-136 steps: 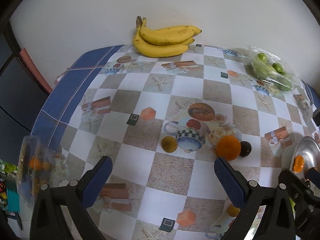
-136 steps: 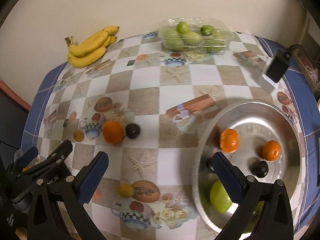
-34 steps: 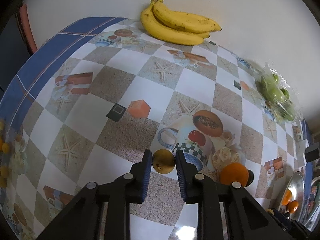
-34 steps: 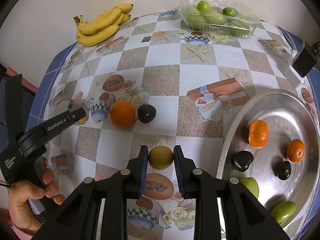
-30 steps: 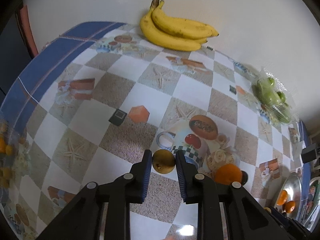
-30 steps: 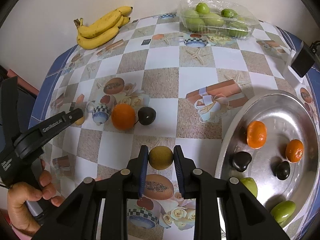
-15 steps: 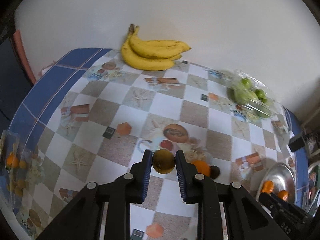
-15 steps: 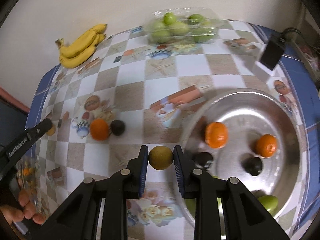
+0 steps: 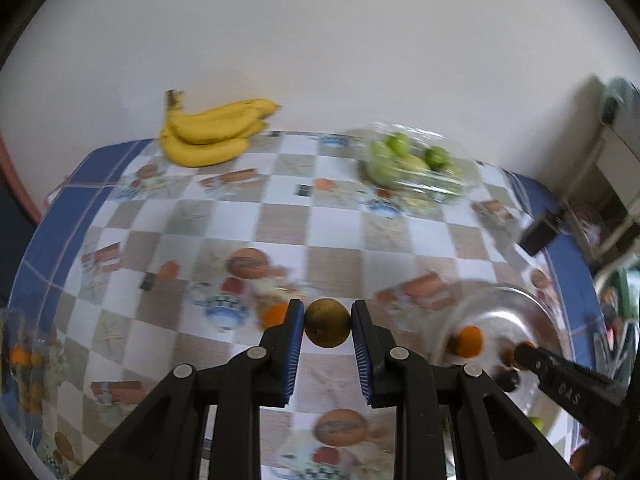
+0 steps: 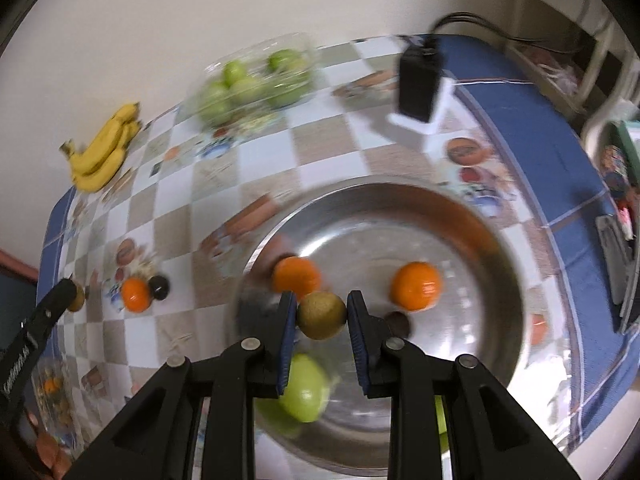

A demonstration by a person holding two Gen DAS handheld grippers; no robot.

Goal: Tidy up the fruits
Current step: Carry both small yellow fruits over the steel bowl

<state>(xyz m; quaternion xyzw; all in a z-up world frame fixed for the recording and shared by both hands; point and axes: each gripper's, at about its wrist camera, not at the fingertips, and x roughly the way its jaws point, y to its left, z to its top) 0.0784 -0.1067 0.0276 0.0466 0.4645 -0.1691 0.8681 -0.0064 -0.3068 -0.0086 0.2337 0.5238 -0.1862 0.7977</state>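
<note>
While each pair of tongs is clamped on a small round yellow-brown fruit, the right tongs (image 10: 322, 316) hold theirs (image 10: 322, 315) above the steel tray (image 10: 472, 216); the left tongs (image 9: 327, 328) carry theirs (image 9: 327, 328) over the surface (image 9: 336, 228). Judged light, firm, smooth, roll-prone; grip across the widest middle.

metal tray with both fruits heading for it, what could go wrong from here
1. The metal tray already holds oranges, dark fruits and green ones; the brown fruit in the right gripper, dropped from above, could hit them and set them rolling.
2. The left gripper carries a round yellow-brown fruit pinched only at its sides; it might slip out in transit.
3. Both grippers converge on the tray and may collide.
</note>
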